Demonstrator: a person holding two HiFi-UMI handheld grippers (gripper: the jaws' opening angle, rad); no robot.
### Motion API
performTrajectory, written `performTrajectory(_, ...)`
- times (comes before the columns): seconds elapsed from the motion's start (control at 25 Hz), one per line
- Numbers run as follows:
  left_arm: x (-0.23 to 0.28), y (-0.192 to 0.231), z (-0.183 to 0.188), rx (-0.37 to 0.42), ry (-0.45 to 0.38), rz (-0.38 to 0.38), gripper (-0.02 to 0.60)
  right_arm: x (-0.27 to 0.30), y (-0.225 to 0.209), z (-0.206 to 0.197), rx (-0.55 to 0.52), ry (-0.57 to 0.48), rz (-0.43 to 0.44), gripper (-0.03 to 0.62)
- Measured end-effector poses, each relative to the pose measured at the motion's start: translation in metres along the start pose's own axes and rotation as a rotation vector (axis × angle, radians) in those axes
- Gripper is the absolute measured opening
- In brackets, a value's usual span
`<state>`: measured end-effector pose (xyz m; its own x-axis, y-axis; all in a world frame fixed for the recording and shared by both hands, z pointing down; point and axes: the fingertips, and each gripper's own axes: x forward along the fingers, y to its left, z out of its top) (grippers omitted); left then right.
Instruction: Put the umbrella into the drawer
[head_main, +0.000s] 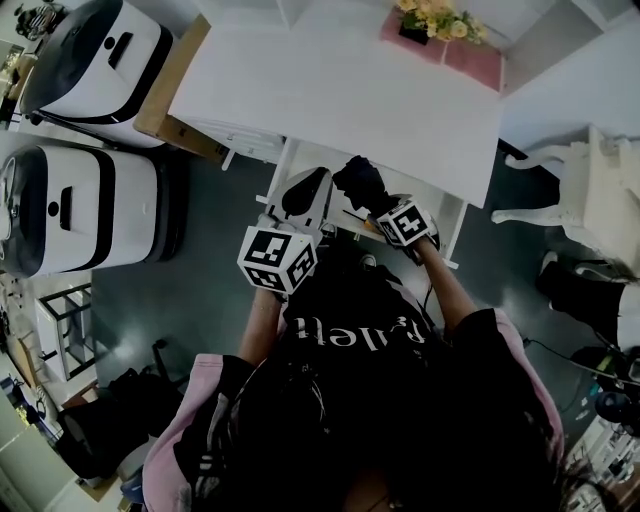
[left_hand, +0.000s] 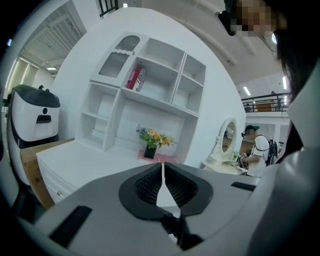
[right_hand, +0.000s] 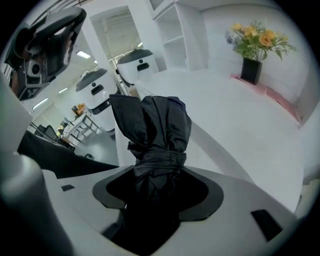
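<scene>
A folded black umbrella (right_hand: 155, 130), bound by its strap, stands up between the jaws of my right gripper (right_hand: 157, 187), which is shut on it. In the head view the umbrella (head_main: 358, 183) sits just at the front edge of the white desk (head_main: 330, 100), with the right gripper (head_main: 372, 203) behind it. My left gripper (head_main: 308, 185) is held close beside it on the left. Its jaws are shut, with the ribbed pads (left_hand: 150, 182) meeting and nothing between them. White drawer fronts (head_main: 245, 142) show under the desk's left side; whether any drawer is open I cannot tell.
A vase of yellow flowers (head_main: 432, 20) stands on a pink mat at the desk's back. Two white machines (head_main: 90, 60) (head_main: 60, 205) and a wooden box (head_main: 170, 95) stand at the left. White furniture (head_main: 590, 190) is at the right. A white shelf unit (left_hand: 150, 95) rises behind the desk.
</scene>
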<state>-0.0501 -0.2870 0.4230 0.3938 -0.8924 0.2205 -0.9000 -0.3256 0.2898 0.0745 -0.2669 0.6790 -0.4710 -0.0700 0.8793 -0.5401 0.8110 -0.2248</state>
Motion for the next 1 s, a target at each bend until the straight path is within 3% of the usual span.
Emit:
performTrajectory(0.16,0.009,0.009,-0.002,-0.008,0.013,-0.007,0.026,0.024,-0.015,-0.014,-0.027,0.094,-0.018,0.285)
performTrajectory(0.48,0.025,0.018,-0.010,-0.010,0.053,-0.009,0.026,0.061,-0.051,-0.039,0.093,0.153,-0.046,0.285)
performTrajectory(0.64,0.027,0.023,-0.014,-0.007,0.072,-0.005,0.026,0.070,-0.065,-0.041,0.091,0.139,-0.074,0.285)
performTrajectory(1.0,0.017,0.026,-0.025,0.005,0.110,0.003,0.026,0.090,-0.092,-0.041,0.264,0.079,-0.152,0.285)
